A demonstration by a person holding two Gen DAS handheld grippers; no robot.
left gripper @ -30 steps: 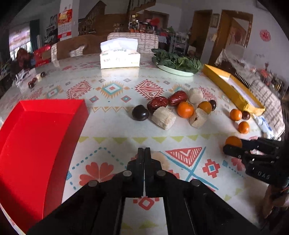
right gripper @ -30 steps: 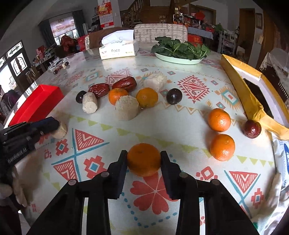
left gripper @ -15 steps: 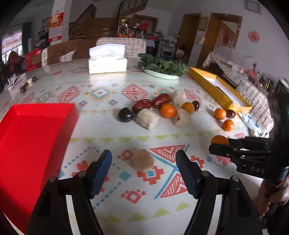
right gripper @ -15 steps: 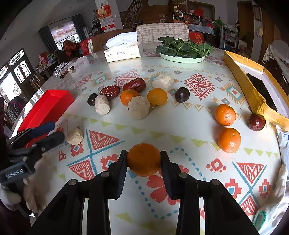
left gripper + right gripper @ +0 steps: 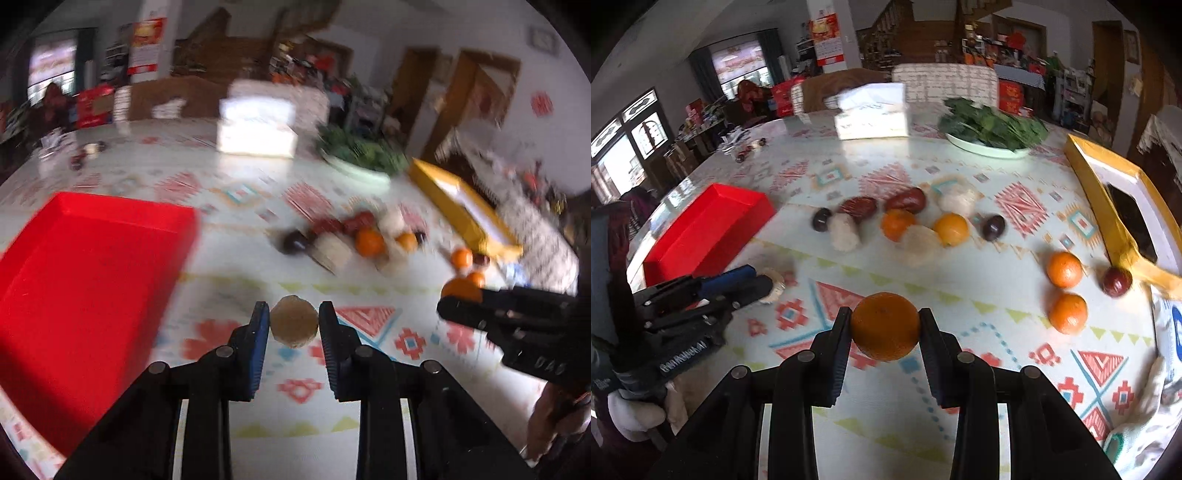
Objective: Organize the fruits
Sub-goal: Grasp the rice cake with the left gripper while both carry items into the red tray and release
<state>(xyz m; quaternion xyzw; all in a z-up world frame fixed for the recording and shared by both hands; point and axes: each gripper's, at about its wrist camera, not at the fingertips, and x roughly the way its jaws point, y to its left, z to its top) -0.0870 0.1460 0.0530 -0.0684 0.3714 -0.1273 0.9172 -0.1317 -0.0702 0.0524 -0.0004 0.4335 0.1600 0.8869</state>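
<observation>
My left gripper (image 5: 294, 326) has its jaws around a pale beige round chunk (image 5: 294, 326), close on both sides; a thin gap seems to show, and the view is blurred. My right gripper (image 5: 884, 326) is shut on an orange (image 5: 884, 325) and holds it above the table. A red tray (image 5: 81, 288) lies to the left of the left gripper; it also shows in the right wrist view (image 5: 705, 232). A cluster of oranges, red dates, dark plums and pale chunks (image 5: 905, 225) lies mid-table. Two oranges (image 5: 1065, 291) and a dark red fruit (image 5: 1117, 282) lie at the right.
A tissue box (image 5: 871, 114) and a plate of green leaves (image 5: 991, 129) stand at the back. A yellow box (image 5: 1123, 218) runs along the right edge. A white cloth (image 5: 1160, 402) lies at the near right. Chairs stand behind the table.
My left gripper opened, then narrowed its jaws around the beige chunk. My right gripper lifted the orange higher.
</observation>
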